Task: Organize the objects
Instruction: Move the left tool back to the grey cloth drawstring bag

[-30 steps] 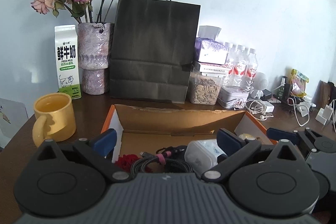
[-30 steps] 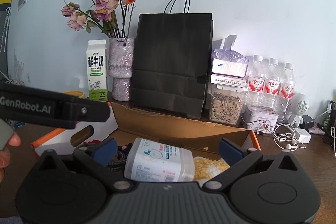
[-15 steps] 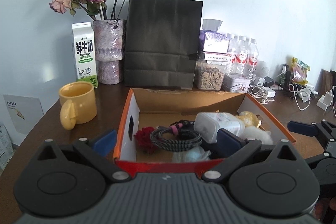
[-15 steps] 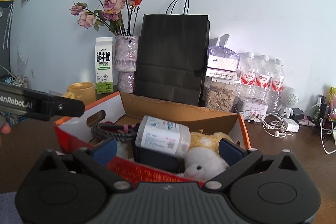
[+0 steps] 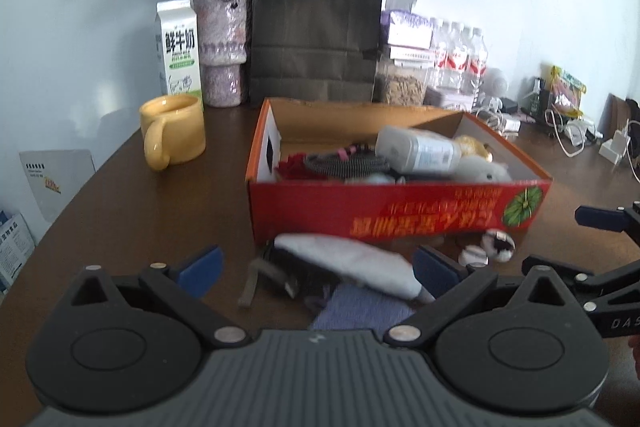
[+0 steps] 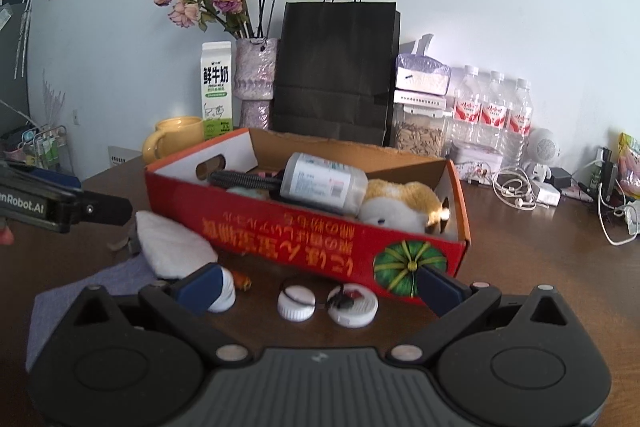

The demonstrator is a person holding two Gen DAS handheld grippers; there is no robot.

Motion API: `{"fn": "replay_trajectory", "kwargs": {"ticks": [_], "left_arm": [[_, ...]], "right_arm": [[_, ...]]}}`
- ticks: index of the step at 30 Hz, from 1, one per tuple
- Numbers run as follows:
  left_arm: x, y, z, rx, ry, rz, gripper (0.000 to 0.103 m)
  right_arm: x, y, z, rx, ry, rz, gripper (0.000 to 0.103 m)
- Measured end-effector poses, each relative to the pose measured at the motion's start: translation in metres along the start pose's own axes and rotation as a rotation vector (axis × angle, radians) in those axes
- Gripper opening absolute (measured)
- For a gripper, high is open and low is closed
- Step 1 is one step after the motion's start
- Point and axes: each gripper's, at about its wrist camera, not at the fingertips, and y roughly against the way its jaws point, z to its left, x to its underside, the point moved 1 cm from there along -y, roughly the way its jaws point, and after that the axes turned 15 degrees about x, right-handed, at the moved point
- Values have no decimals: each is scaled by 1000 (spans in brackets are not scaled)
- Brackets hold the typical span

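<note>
A red cardboard box [image 5: 400, 215] [image 6: 304, 239] sits on the dark wooden table and holds a white bottle [image 5: 418, 151] [image 6: 322, 183], a coiled black cable [image 5: 344, 163] [image 6: 244, 181] and a plush toy [image 6: 400, 205]. In front of the box lie a white pouch [image 5: 348, 261] [image 6: 172, 245], a blue-grey cloth [image 5: 360, 309] [image 6: 80, 291] and white round lids [image 6: 296, 301]. My left gripper [image 5: 316, 269] is open and empty above the pouch. My right gripper [image 6: 316, 285] is open and empty above the lids.
A yellow mug [image 5: 172, 131], a milk carton [image 5: 178, 49], a vase of dried roses [image 5: 222, 51] and a black paper bag [image 5: 316, 27] stand behind the box. Water bottles [image 6: 492, 107], a seed jar [image 6: 418, 137] and cables [image 6: 516, 189] crowd the back right.
Both grippers have pulled back from over the box toward the table's near edge. The box's front wall and the pouch, cloth and lids in front of it have come into view.
</note>
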Motion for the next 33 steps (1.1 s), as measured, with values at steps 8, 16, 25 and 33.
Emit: {"fn": "replay_trajectory", "kwargs": {"ticks": [8, 16, 25, 33], "left_arm": [[36, 6, -3, 29, -9, 83, 103], [57, 2, -7, 70, -19, 150, 103], [61, -8, -13, 82, -75, 182, 103], [63, -19, -6, 100, -99, 177, 103]], "right_arm": [[29, 15, 0, -19, 4, 52, 103], [44, 16, -2, -31, -12, 83, 103], [44, 14, -1, -44, -15, 93, 103], [52, 10, 6, -78, 1, 134, 103]]}}
